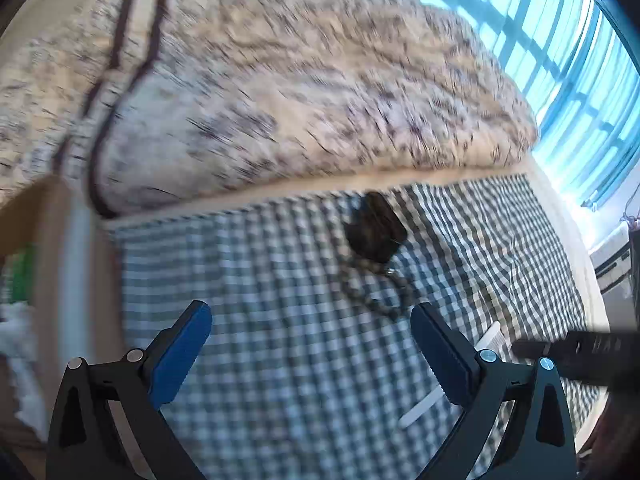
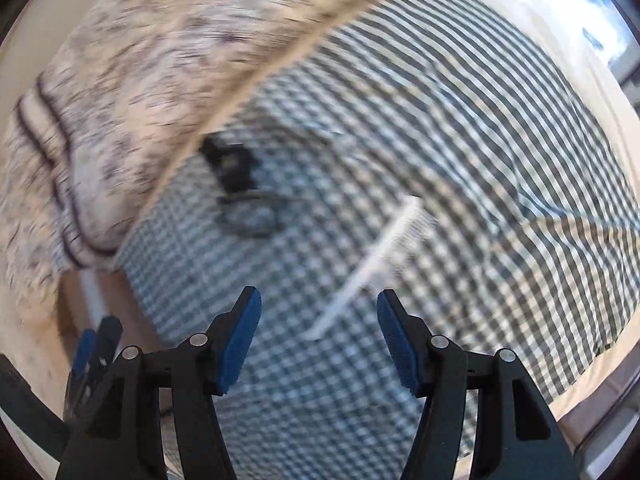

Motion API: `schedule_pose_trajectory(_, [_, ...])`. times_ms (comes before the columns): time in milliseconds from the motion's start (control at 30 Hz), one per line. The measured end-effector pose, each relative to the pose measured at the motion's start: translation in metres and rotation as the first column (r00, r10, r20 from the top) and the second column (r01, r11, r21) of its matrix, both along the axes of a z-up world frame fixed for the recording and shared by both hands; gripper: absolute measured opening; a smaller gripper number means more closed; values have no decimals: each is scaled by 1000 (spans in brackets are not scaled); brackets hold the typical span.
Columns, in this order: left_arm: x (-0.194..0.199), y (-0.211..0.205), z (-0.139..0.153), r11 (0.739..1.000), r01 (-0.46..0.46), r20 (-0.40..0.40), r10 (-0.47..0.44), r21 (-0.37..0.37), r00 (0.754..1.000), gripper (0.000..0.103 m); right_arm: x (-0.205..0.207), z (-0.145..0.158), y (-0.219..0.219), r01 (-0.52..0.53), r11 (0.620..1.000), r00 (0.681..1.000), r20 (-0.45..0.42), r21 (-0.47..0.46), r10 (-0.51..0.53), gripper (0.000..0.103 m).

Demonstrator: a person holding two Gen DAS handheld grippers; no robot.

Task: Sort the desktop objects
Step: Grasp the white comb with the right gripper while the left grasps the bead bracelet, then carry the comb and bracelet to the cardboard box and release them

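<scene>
A white comb (image 2: 374, 260) lies on the checked cloth (image 2: 480, 140), just ahead of my right gripper (image 2: 318, 334), which is open and empty above it. A small black object (image 2: 230, 166) with a looped dark cord (image 2: 250, 214) lies further left. In the left wrist view the black object (image 1: 376, 228) and its braided cord (image 1: 372, 284) lie ahead of my left gripper (image 1: 310, 344), which is open and empty. The comb (image 1: 448, 376) shows partly behind the right finger. The right gripper's body (image 1: 580, 350) enters from the right.
A patterned beige quilt (image 1: 260, 80) lies beyond the checked cloth (image 1: 280, 320). A cardboard box (image 1: 56, 260) stands at the left edge. A bright window (image 1: 560, 60) is at the upper right. The left gripper (image 2: 96, 348) shows at the right view's lower left.
</scene>
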State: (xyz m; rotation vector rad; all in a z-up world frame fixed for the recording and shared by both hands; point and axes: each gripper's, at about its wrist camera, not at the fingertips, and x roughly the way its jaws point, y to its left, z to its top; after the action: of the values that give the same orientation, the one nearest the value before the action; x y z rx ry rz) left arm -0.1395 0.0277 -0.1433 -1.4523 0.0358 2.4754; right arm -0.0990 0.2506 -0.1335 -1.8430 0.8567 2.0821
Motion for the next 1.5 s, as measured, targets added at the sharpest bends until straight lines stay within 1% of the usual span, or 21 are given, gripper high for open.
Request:
schedule_pose_trajectory(100, [-18,21,-30,1000,3,56,-4,12,998,102,2,-37,22,54,998,996,68,-18,-53,60])
schedule_pose_trajectory(200, [-36,34,-57,999,-22,97,20,26,995,102,-2,-66,33,94,995,990,112,-45,-88,59])
schedule_pose_trajectory(333, [-54,46,-80,997,-51,138,43,52,990,102,-10,-96,45,155,986,975,169,-57,-143,59])
schedule_pose_trajectory(400, [-60,55,-89,999,-38,147,33,34,989,102,-13,-106,48,185,981,966,194,-48,-173,59])
schedule_pose_trajectory(533, [-65,75,-109,1000,-12,190,14,-11,982,102,-21,-116,43,181,983,956,232,14,-180,60])
schedule_pose_trajectory(600, [-64,84,-117,998,12,180,1,-69,984,102,-24,-115,37,151,986,955,248,68,-163,57])
schedule_pose_trajectory(633, [-62,87,-118,996,22,164,-8,-83,986,97,-25,-114,34,134,987,956,251,92,-153,55])
schedule_pose_trajectory(667, [-60,86,-117,996,29,153,-17,-79,988,92,-25,-112,30,113,987,958,252,119,-140,50])
schedule_pose_trajectory(700, [-58,84,-115,997,28,140,-17,-74,990,76,-24,-110,29,95,986,960,251,134,-127,43])
schedule_pose_trajectory(733, [-57,80,-111,997,20,128,-10,-74,992,57,-24,-108,28,77,987,962,249,143,-111,42])
schedule_pose_trajectory(767, [-57,74,-108,998,12,126,-4,-63,992,48,-23,-106,27,59,988,964,248,145,-95,39])
schedule_pose_trajectory(800, [-56,69,-106,999,8,127,-1,-50,992,27,-21,-104,28,50,989,966,246,142,-84,36])
schedule_pose_trajectory(833, [-56,64,-103,999,8,129,-3,-35,992,12,-19,-102,30,52,990,967,241,134,-83,35])
schedule_pose_trajectory(933, [-51,54,-98,999,38,134,-35,-16,990,11,-12,-91,37,58,991,973,217,116,-82,34])
schedule_pose_trajectory(967, [-47,50,-94,999,38,125,-35,-16,992,11,-9,-87,39,56,991,975,209,117,-80,34])
schedule_pose_trajectory(1033, [-42,42,-88,999,27,131,-29,17,991,11,-4,-78,42,58,993,978,193,107,-78,34])
schedule_pose_trajectory(1100, [-34,34,-79,1000,21,117,-23,18,993,11,2,-66,45,54,994,982,175,100,-71,34])
schedule_pose_trajectory(1200, [-19,23,-58,999,29,81,-30,15,996,11,10,-48,48,45,994,986,153,99,-60,34])
schedule_pose_trajectory(1267, [-15,12,-41,1000,12,55,-12,12,998,11,15,-33,49,44,994,990,130,97,-57,34])
schedule_pose_trajectory(1400, [-6,-2,-3,998,-23,-8,24,59,1000,11,23,5,47,15,996,997,72,90,-22,32])
schedule_pose_trajectory(1500, [-3,-10,22,998,-15,-59,19,61,998,11,24,35,38,-12,994,1000,17,108,11,31])
